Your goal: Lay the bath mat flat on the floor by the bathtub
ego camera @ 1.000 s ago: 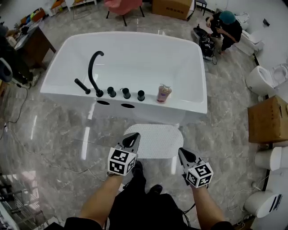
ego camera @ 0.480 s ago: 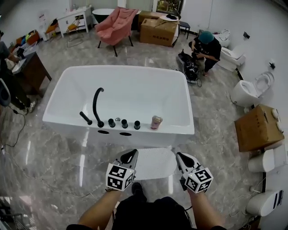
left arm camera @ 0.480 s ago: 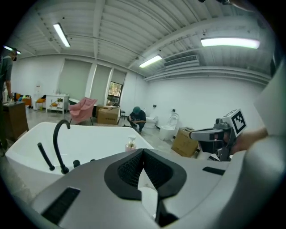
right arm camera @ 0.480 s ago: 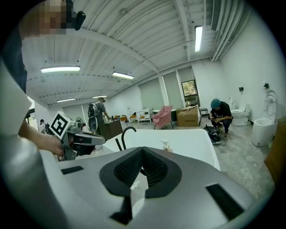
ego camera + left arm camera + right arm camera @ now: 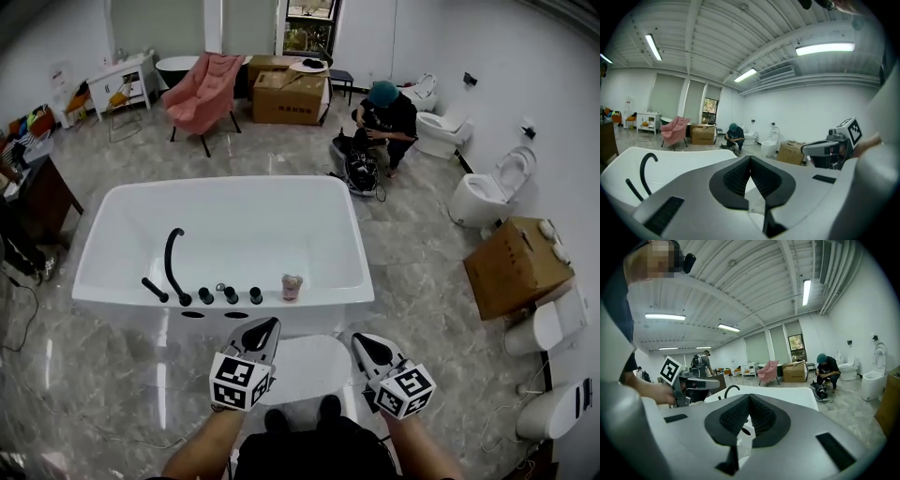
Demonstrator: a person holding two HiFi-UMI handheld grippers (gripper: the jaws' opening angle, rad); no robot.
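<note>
The white, dotted bath mat [image 5: 305, 367] lies flat on the grey marble floor against the front of the white bathtub [image 5: 225, 302]. Both grippers hang in the air above it, pointing toward the tub. My left gripper [image 5: 267, 325] is over the mat's left edge, and its jaws [image 5: 750, 159] are shut with nothing between them. My right gripper [image 5: 360, 341] is over the mat's right edge, also shut and empty [image 5: 749, 397]. The person's feet hide the mat's near edge.
A black faucet [image 5: 172, 262] with knobs and a pink cup [image 5: 292, 287] stand on the tub's front rim. A cardboard box [image 5: 516, 267] and toilets [image 5: 492, 192] line the right side. A person [image 5: 380, 117] crouches beyond the tub, near a pink chair [image 5: 202, 94].
Both grippers have risen well above the floor and tilted toward level, still shut. The head view has lifted, showing more of the room. The mat stays on the floor.
</note>
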